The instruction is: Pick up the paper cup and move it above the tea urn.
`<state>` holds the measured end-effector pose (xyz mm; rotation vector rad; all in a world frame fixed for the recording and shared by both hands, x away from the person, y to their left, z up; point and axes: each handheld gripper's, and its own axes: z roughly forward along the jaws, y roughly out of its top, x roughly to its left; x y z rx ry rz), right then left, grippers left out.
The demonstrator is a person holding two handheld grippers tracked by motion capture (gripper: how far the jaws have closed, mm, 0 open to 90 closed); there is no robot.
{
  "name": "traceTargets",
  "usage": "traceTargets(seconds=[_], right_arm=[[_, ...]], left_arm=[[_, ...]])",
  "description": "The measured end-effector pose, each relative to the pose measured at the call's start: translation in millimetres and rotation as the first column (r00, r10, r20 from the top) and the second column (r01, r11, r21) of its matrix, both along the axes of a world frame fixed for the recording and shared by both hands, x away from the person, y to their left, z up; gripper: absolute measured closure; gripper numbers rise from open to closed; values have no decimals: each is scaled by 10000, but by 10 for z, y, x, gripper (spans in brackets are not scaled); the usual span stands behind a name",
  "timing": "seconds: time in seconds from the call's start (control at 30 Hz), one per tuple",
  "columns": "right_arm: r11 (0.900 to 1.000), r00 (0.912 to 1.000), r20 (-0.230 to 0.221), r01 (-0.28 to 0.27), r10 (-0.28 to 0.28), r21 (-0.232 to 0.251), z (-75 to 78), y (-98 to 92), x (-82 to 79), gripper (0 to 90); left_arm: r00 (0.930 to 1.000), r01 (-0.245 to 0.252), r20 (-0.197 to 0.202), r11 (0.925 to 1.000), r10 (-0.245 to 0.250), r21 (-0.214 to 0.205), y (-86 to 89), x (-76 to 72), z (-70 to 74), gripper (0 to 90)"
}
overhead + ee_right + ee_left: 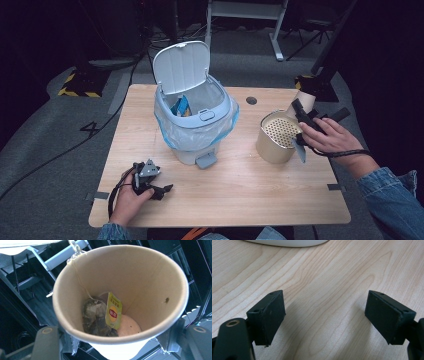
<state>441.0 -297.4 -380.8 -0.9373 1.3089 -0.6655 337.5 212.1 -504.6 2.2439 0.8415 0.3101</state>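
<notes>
My right gripper is shut on a brown paper cup, held tilted just past the far right rim of a metal can with a perforated strainer top. In the right gripper view the paper cup faces me mouth-on between the jaws of my right gripper. Inside lie a wet teabag and its yellow tag. My left gripper rests on the table at the front left. My left gripper is open over bare wood.
A small pale pedal bin with a blue liner stands mid-table, its lid up and some rubbish inside. Its base lies just ahead of the left jaws. The wooden table has a cable hole.
</notes>
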Motion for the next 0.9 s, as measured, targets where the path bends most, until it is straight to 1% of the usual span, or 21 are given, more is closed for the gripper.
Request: traceTargets(seconds=[0.03, 0.07, 0.1, 0.17, 0.2, 0.23, 0.3, 0.4, 0.47, 0.57, 0.6, 0.63, 0.7, 0.73, 0.77, 0.83, 0.9], right_arm=[[10000, 9998, 184, -2, 3, -95, -3, 6, -11, 325], [9994, 9996, 282, -60, 70, -352, -4, 20, -20, 326], [9990, 9993, 356, -102, 118, -438, -10, 29, -34, 325], [9972, 9989, 375, -243, 270, -702, -21, 54, -48, 325], [9966, 9990, 391, -183, 215, -806, -23, 63, -49, 325], [9966, 9990, 377, -194, 225, -807, -21, 69, -46, 325], [9971, 9984, 503, -202, 239, -733, -12, 74, -43, 325], [9959, 9979, 580, -226, 277, -872, -7, 91, -46, 325], [9958, 9980, 575, -216, 268, -894, -1, 97, -44, 325], [9957, 9970, 721, -205, 271, -908, 38, 99, -44, 326], [9946, 9971, 695, -225, 296, -1013, 50, 105, -46, 326], [9952, 9959, 836, -253, 333, -942, 54, 103, -60, 326], [9953, 9950, 937, -262, 350, -935, 65, 109, -75, 326], [9947, 9953, 916, -236, 328, -997, 63, 117, -82, 326], [9936, 9962, 795, -261, 350, -1095, 52, 121, -83, 326], [9940, 9956, 886, -223, 319, -1069, 30, 110, -97, 326], [9934, 9962, 812, -228, 321, -1127, 19, 114, -97, 326]], left_arm=[[10000, -1, 0, 10000, 1, 1, 0, 0, 0, 168], [10000, 0, -1, 10000, 0, 1, 0, 0, 0, 168], [10000, 2, -1, 10000, -2, 3, 0, 0, 0, 168], [10000, 1, 0, 10000, -1, 2, 0, 0, 0, 168], [10000, 1, 0, 10000, -1, 3, 0, 0, 0, 168], [10000, 1, 1, 10000, -1, 4, 0, 0, 0, 168], [10000, 0, 3, 10000, 0, 3, 0, 0, 0, 168], [10000, 3, -1, 10000, -3, 4, 0, 0, 0, 168], [10000, 1, 0, 10000, -1, 2, 0, 0, 0, 168], [10000, 2, 0, 10000, -2, 4, 0, 0, 0, 168], [10000, 2, 0, 10000, -2, 4, 0, 0, 0, 168], [10000, 3, 0, 10000, -3, 5, 0, 0, 0, 168], [10000, 3, 0, 10000, -3, 3, 0, 0, 0, 168], [10000, 3, 0, 10000, -3, 4, 0, 0, 0, 168], [10000, 0, 0, 10000, 0, 3, 0, 0, 0, 168], [10000, -1, 4, 10000, 1, 3, 0, 0, 0, 168], [10000, 3, 1, 10000, -3, 5, 0, 0, 0, 168]])
